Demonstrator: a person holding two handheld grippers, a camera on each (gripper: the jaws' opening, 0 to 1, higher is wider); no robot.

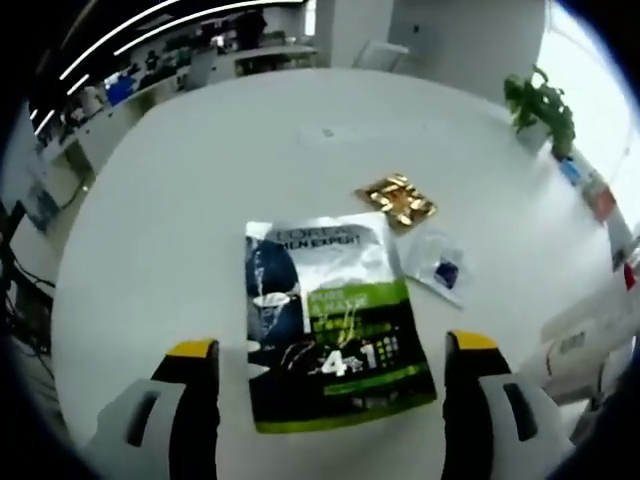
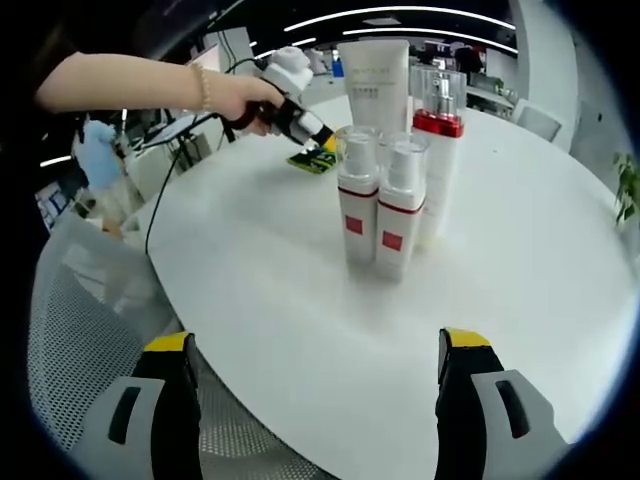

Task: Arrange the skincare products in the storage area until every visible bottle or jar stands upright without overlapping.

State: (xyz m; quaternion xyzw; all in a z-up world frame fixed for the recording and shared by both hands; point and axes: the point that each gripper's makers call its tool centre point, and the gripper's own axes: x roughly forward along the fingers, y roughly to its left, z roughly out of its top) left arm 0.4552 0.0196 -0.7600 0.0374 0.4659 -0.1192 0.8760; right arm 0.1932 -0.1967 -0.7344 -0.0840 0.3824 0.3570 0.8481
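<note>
Looking along the left tongs (image 1: pixel 333 365), a big round white desk (image 1: pixel 200 200) spreads out under ceiling light strips, with office workstations far behind and a small green plant (image 1: pixel 540 105) at the desk's far edge by the bright window. The jaws stand wide apart and hold nothing. Between them, flat on the desk, lies a silver, dark and green sachet pack (image 1: pixel 335 320); its lettering is partly readable, though the small print is too blurred to make out. Just beyond it lie a crumpled gold foil packet (image 1: pixel 397 198) and a clear little pouch (image 1: pixel 438 265) with something blue inside. At the right edge a white item with a label (image 1: pixel 585 340) is cut off, and I cannot tell what it is.

From the right tongs (image 2: pixel 313 395), jaws likewise apart and empty, the desk's near rim curves past a mesh chair (image 2: pixel 80 330). The skincare bottles stand upright in a tight cluster near the desk's middle: two white pump bottles (image 2: pixel 378 205) with red bands and clear caps in front, touching side by side, a taller red-collared bottle (image 2: pixel 440 150) and a white tube (image 2: pixel 380 85) behind, partly hidden. A person's hand (image 2: pixel 235 98) holds the other tongs over the green pack (image 2: pixel 315 160) further back.
</note>
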